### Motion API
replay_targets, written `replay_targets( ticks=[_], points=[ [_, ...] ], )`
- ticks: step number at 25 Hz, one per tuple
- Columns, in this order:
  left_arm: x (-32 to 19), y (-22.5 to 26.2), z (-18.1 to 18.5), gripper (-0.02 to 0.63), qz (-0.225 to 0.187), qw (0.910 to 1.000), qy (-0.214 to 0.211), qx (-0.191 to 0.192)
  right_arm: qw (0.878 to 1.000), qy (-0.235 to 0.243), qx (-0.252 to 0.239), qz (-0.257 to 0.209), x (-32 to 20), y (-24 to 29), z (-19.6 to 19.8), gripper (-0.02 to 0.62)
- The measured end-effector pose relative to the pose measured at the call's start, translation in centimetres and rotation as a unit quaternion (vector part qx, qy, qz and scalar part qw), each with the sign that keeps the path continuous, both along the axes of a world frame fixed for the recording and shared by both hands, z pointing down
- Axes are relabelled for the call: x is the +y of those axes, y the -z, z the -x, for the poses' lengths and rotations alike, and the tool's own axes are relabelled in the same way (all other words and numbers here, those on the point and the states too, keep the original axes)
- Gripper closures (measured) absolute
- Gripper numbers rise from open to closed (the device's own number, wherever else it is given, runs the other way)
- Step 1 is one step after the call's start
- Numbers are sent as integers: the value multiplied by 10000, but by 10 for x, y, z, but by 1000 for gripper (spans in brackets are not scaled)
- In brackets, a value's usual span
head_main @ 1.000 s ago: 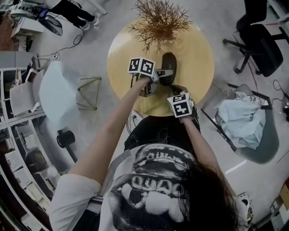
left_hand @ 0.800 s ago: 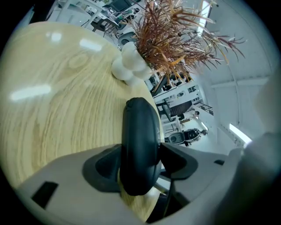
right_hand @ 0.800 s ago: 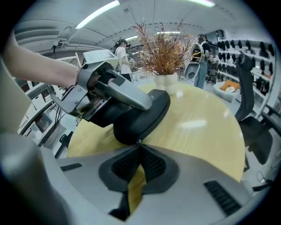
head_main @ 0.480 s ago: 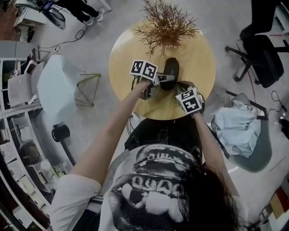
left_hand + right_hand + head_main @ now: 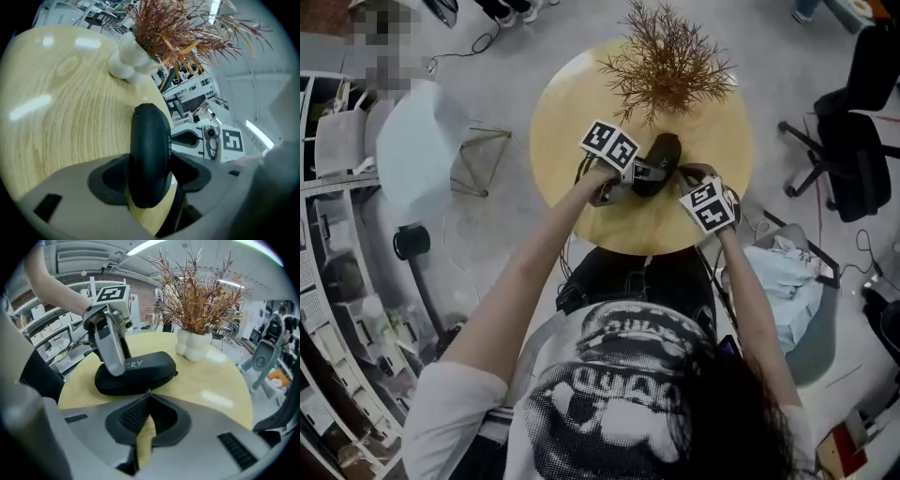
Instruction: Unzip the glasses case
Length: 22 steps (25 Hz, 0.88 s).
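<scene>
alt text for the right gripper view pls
The right gripper, jaws shut, points at the near edge of a black glasses case, closed on a wooden table. The left gripper clamps the case's left end; a white vase of dried twigs stands behind.

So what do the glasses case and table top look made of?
Glasses case: likely a moulded shell in matt black fabric or leatherette; dull sheen, rounded edges, pale lettering. Table top: pale wood or wood-look laminate, glossy; grain lines and bright light reflections show.
</scene>
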<state>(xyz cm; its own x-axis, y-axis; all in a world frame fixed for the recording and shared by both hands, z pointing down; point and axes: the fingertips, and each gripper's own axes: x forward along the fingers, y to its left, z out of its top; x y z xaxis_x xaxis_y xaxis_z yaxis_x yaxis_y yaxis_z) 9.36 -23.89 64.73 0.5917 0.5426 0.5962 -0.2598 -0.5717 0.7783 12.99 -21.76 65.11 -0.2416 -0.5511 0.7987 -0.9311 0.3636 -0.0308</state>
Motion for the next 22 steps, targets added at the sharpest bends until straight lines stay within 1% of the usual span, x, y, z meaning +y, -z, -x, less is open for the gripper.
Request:
replay_targets(
  ticks=[3, 6, 10, 13, 16, 19, 22],
  points=[
    [3, 0, -2, 321, -134, 9998, -159, -17, 9998, 218, 46, -2, -4, 0, -12, 595],
    [7, 0, -5, 321, -336, 9984, -463, -8, 9993, 369, 68, -15, -10, -2, -29, 595],
    [14, 0, -9, 321, -490, 9932, -1055, -57, 9961, 875, 106, -37, -9, -3, -42, 595],
    [22, 1, -12, 321, -664, 9836, -1673, -91, 9927, 1189, 147, -113, -8, -1, -53, 595],
    [27, -1, -13, 319, -765, 9738, -2132, -219, 9840, 1757, 244, -152, -7, 2, -57, 594],
    [30, -1, -14, 318, -786, 9684, -2351, -258, 9714, 2333, 394, -212, -5, 5, -57, 594],
    [34, -1, -16, 315, -856, 9640, -2505, -262, 9559, 2879, 486, -322, -4, 8, -56, 595]
  ],
)
